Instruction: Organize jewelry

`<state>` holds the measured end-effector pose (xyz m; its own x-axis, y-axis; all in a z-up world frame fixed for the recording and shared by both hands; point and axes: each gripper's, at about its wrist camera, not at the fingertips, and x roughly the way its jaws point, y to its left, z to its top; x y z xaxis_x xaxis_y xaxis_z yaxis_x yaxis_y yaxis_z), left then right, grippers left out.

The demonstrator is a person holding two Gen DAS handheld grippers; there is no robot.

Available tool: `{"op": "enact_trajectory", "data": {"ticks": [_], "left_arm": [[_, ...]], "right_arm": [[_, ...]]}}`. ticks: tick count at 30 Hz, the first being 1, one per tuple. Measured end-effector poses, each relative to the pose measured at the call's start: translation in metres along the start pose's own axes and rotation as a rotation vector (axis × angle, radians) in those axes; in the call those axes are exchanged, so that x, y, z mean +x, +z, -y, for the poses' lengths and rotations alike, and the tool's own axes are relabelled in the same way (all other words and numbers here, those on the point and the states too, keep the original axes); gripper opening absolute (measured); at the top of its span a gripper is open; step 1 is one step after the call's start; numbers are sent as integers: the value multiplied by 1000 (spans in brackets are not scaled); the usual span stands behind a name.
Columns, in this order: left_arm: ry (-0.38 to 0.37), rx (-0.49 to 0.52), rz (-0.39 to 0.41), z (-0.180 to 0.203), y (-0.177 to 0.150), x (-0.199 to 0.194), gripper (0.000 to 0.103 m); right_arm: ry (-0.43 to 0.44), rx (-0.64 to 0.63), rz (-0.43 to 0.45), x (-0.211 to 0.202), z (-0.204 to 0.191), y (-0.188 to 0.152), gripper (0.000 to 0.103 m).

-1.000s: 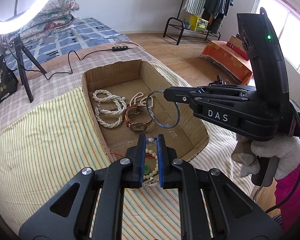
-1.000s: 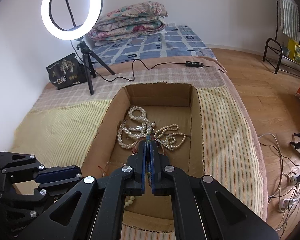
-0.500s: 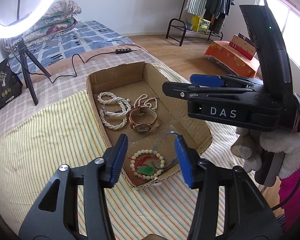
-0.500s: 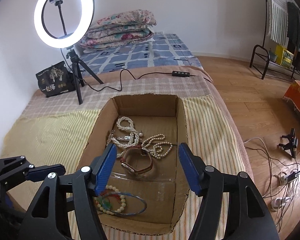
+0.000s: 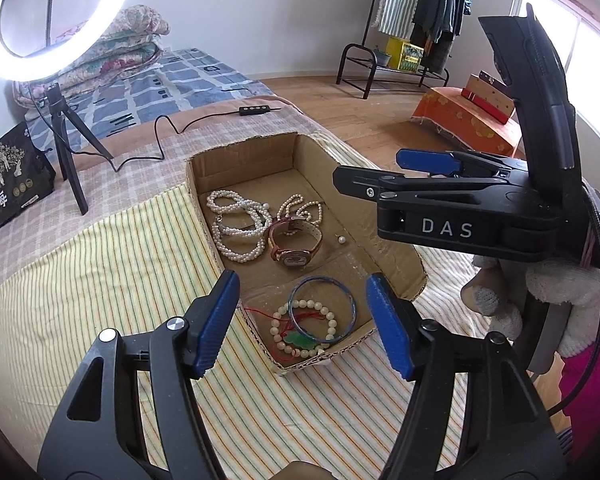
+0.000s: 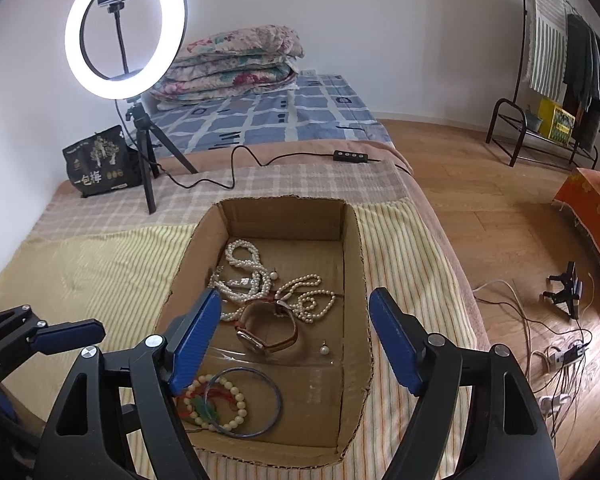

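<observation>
both grippers, left point(image 5: 300, 312) and right point(image 6: 294, 338), hang empty, jaws opening. the blue bangle point(image 5: 324, 310) and bead bracelet point(image 5: 302, 328) lie in the cardboard box point(image 5: 414, 264); beyond, the watch point(image 5: 296, 242) and pearl strands point(image 5: 236, 226). nothing remains outside; sorting appears nearly complete.

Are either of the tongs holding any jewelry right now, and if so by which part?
Neither. The left tongs and right tongs are opening with nothing between them; the blue bangle and bead bracelet lie in the cardboard box.
</observation>
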<state>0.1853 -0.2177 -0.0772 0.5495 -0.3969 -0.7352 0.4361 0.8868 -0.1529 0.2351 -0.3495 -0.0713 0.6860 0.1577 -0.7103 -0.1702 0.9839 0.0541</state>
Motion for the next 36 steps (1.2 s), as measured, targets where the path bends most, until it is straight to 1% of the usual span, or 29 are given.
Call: {"op": "enact_trajectory", "data": {"ticks": [6, 16, 20, 21, 22, 29, 30, 33, 36], "left_arm": [[12, -5, 12, -6, -2, -10, 68], [33, -19, 73, -20, -2, -46, 68], [45, -34, 101, -29, -4, -62, 70], [50, -35, 111, -30, -4, -67, 72], [56, -34, 121, -32, -5, -72, 73], [109, -23, 180, -42, -10, -102, 74], [115, -28, 189, -43, -11, -107, 75], [128, -40, 221, -49, -15, -122, 85], [152, -40, 258, -53, -18, -137, 90]], "right_arm": [[-8, -3, 12, -6, -7, 1, 76], [-40, -16, 43, -26, -23, 5, 77], [-66, -20, 61, -38, -30, 6, 77], [-72, -20, 65, -40, -32, 7, 78], [-81, -18, 69, -43, -34, 7, 82], [-136, -4, 124, -71, -49, 7, 82], [-144, -1, 130, -75, -51, 7, 82], [-165, -1, 154, -88, -59, 5, 82], [-178, -4, 179, -101, -67, 1, 82]]}}
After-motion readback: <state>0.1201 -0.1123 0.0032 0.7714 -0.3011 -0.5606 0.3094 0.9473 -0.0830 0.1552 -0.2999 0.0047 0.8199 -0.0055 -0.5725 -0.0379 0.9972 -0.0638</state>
